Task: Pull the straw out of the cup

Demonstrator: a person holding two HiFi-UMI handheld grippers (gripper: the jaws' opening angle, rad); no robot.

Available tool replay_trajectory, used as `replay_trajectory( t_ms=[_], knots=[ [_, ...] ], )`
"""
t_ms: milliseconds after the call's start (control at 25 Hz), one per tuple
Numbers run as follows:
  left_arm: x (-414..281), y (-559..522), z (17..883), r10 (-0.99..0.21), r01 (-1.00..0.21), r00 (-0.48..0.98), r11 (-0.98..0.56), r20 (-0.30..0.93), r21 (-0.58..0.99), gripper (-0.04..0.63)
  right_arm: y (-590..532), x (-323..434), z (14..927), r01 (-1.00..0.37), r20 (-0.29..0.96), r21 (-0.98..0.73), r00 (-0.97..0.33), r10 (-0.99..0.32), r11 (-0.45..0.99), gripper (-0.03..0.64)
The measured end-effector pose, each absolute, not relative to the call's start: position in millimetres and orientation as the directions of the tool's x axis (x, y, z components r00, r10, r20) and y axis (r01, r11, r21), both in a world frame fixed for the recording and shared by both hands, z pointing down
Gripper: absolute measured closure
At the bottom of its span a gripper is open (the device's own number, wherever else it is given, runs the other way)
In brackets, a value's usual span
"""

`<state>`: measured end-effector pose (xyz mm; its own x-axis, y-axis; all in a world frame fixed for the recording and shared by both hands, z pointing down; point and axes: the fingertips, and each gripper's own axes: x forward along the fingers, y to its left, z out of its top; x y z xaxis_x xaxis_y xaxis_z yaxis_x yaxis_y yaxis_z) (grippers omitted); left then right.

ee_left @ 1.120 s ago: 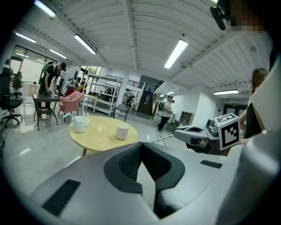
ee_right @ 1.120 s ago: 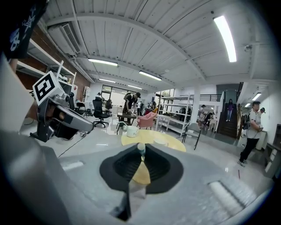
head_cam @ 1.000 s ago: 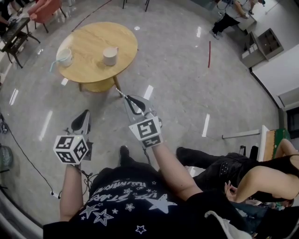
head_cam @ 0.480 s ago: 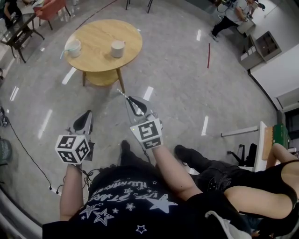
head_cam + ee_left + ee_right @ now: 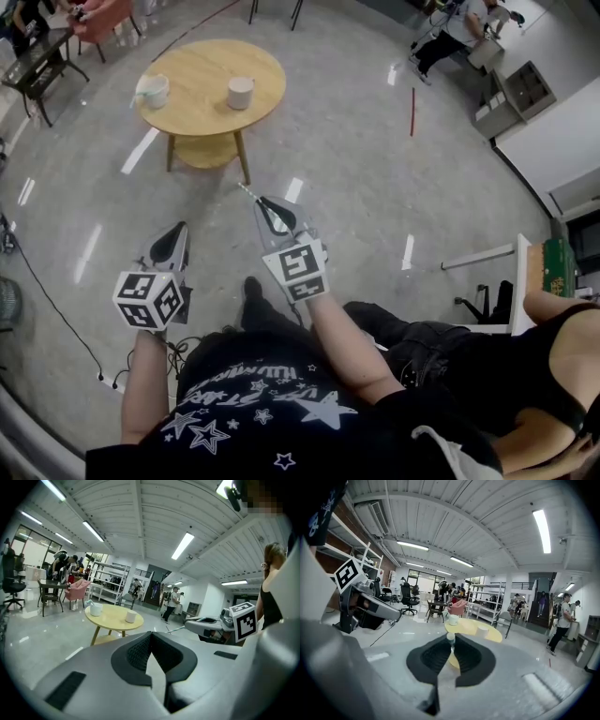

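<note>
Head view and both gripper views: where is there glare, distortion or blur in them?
Head view: white streaks of lamp glare lie on the glossy grey floor; the round wooden table is sharp. Left gripper view: strong wide-angle bending, black corners, bright ceiling tube lights. Right gripper view: the thin pale straw, close to the lens, looks soft.

**Table ahead, two cups on it**

The table stands ahead of both grippers, well apart from them. On it, the left cup sits near the rim and the right cup beside it. The straw sticks forward from the right gripper, with the left gripper alongside.
</note>
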<state>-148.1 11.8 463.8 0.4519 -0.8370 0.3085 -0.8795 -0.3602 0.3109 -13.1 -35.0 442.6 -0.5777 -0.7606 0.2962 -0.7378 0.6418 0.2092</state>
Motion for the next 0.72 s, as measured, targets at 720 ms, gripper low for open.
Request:
replay_trajectory(
  t_ms=[720],
  knots=[
    [-173.4,54.0,462.8,-0.841,-0.873,0.458,-0.365,0.288,0.324,0.589,8.3,-35.2,445.4,-0.727,0.320,0.242,-0.565,-0.760,0.642,0.598]
  ],
)
